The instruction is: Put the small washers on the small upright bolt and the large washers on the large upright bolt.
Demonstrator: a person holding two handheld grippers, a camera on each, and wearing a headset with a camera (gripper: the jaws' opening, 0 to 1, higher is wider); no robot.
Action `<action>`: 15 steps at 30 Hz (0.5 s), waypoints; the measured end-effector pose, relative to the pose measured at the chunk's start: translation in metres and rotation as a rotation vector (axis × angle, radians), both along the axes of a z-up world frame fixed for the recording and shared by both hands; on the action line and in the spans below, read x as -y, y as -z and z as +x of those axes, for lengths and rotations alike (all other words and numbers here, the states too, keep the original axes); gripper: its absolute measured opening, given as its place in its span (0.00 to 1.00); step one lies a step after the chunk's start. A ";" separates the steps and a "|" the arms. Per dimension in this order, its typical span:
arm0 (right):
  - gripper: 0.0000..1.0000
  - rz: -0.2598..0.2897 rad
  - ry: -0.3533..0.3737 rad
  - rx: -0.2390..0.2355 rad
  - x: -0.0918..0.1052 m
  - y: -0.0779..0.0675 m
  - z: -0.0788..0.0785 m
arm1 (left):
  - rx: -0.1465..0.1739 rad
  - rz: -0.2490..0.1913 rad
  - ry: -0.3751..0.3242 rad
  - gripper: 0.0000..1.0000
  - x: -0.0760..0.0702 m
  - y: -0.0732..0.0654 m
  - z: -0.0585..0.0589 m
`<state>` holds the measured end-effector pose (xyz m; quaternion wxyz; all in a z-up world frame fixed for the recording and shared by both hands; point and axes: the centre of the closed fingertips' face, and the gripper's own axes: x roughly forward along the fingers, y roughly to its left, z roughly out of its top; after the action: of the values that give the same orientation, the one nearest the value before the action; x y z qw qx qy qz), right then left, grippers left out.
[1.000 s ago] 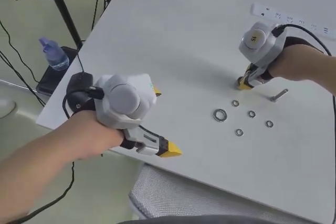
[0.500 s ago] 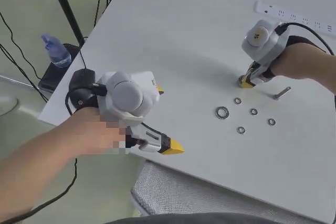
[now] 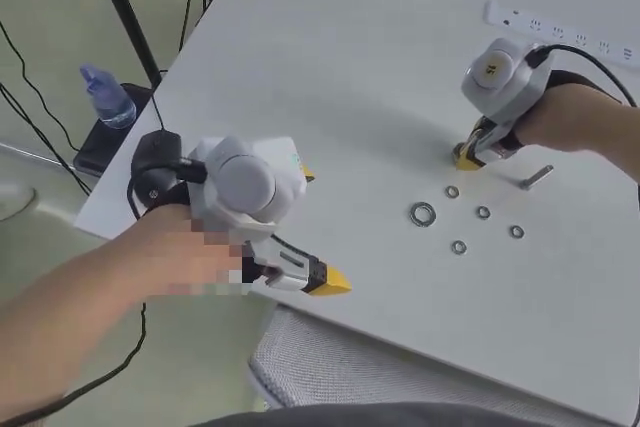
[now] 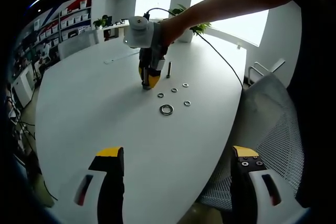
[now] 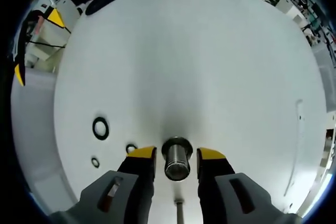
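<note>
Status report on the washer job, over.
Left tool open, empty, at table edge. Right tool straddles large bolt, grip unclear. Large washer, four small washers loose; small bolt lying flat. Nothing blocking.

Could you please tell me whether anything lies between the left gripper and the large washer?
Nothing visible does: only bare table separates the open left gripper from the large washer. The small washers and the right gripper lie beyond it.

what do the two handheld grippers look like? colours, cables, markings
Left gripper and right gripper match: rounded light-grey housings, dark jaws with yellow tips, a black cable off each. The right housing carries a round yellow sticker with dark print. Forearms bare.
</note>
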<state>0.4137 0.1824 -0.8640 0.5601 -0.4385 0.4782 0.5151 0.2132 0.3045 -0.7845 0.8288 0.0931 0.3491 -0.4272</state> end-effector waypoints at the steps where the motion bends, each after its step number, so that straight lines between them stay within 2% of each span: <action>1: 0.34 0.000 -0.002 0.000 0.001 0.002 0.003 | -0.001 0.003 0.001 0.83 0.000 0.000 0.000; 11: 0.36 0.015 0.003 -0.004 0.001 -0.008 0.003 | -0.001 0.004 0.007 0.83 0.002 0.000 -0.002; 15: 0.38 0.033 0.010 -0.006 0.000 -0.017 -0.002 | 0.018 0.004 0.004 0.85 0.004 -0.004 0.001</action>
<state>0.4119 0.1828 -0.8471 0.5683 -0.4252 0.4734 0.5216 0.2144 0.3000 -0.7804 0.8309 0.0993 0.3421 -0.4275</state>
